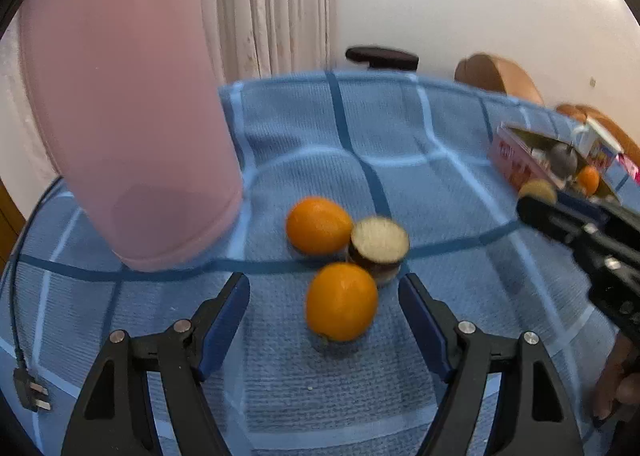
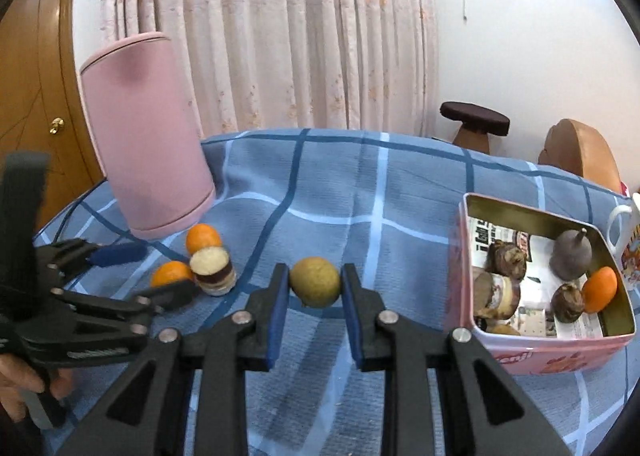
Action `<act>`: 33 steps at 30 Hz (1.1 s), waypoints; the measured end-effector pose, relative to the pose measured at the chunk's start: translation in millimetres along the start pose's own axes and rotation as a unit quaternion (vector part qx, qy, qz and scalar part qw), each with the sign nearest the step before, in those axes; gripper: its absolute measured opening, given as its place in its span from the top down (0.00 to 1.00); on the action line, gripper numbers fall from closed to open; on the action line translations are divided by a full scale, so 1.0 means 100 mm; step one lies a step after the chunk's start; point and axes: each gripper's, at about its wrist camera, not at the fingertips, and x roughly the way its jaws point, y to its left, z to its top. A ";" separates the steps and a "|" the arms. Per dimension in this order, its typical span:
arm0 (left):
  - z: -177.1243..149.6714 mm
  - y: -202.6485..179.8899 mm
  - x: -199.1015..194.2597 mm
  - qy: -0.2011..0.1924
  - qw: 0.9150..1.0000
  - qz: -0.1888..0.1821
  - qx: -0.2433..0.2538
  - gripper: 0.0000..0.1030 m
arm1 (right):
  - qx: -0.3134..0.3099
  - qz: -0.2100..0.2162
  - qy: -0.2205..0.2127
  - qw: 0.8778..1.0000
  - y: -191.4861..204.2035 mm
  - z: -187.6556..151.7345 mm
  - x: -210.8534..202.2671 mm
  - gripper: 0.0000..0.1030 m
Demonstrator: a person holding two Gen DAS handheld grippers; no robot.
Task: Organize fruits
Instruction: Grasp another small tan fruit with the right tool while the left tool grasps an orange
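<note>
Gripping a yellow-green fruit [image 2: 315,287], right gripper [image 2: 314,288] is clenched; pink tin [image 2: 536,356] at 3 o'clock. Left gripper [image 1: 324,288] released, w/ nearest orange [image 1: 341,301] between jaws.

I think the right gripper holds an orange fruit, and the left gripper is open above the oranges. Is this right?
Not quite: the right gripper holds a yellow-green fruit, not an orange one, as the right wrist view shows. The left gripper is indeed open above the oranges.
</note>
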 end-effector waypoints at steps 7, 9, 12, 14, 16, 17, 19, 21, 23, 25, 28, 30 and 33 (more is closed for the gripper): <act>0.03 0.09 0.09 0.022 0.999 -0.033 -0.037 0.62 | 0.016 0.009 0.007 1.000 -0.01 -0.03 0.05 0.72; 0.03 0.07 0.06 0.020 0.999 -0.033 -0.036 0.63 | 0.017 0.009 0.006 1.000 -0.01 -0.03 0.04 0.72; 0.01 0.09 0.00 0.006 0.999 -0.013 -0.042 0.64 | 0.021 0.012 0.000 1.000 -0.02 -0.04 0.02 0.72; 0.00 0.15 -0.12 -0.022 0.998 -0.005 -0.059 0.64 | 0.023 0.017 -0.013 1.000 -0.04 -0.03 -0.03 0.72; 0.00 0.21 -0.24 -0.060 0.995 0.005 -0.083 0.64 | 0.029 0.026 -0.026 0.999 -0.06 -0.02 -0.08 0.72; 0.00 0.21 -0.29 -0.076 0.993 0.013 -0.088 0.64 | 0.033 0.032 -0.031 0.998 -0.07 -0.01 -0.11 0.72; 0.00 0.17 -0.39 -0.110 0.989 0.037 -0.089 0.63 | 0.039 0.046 -0.044 0.997 -0.09 0.01 -0.16 0.72; -0.02 0.10 -0.47 -0.136 0.985 0.052 -0.089 0.63 | 0.044 0.055 -0.056 0.996 -0.10 0.02 -0.21 0.72; -0.02 0.00 -0.50 -0.147 0.983 0.061 -0.087 0.63 | 0.047 0.062 -0.067 0.995 -0.11 0.03 -0.25 0.72; -0.02 -0.12 -0.54 -0.156 0.982 0.077 -0.073 0.63 | 0.047 0.062 -0.076 0.994 -0.12 0.04 -0.29 0.72; 0.00 -0.17 -0.58 -0.168 0.980 0.079 -0.070 0.63 | 0.043 0.055 -0.081 0.994 -0.13 0.06 -0.30 0.72; 0.00 -0.21 -0.58 -0.168 0.979 0.082 -0.077 0.63 | 0.039 0.044 -0.084 0.995 -0.15 0.06 -0.32 0.72; 0.00 -0.26 -0.59 -0.168 0.978 0.090 -0.088 0.63 | 0.033 0.029 -0.090 0.995 -0.21 0.06 -0.35 0.72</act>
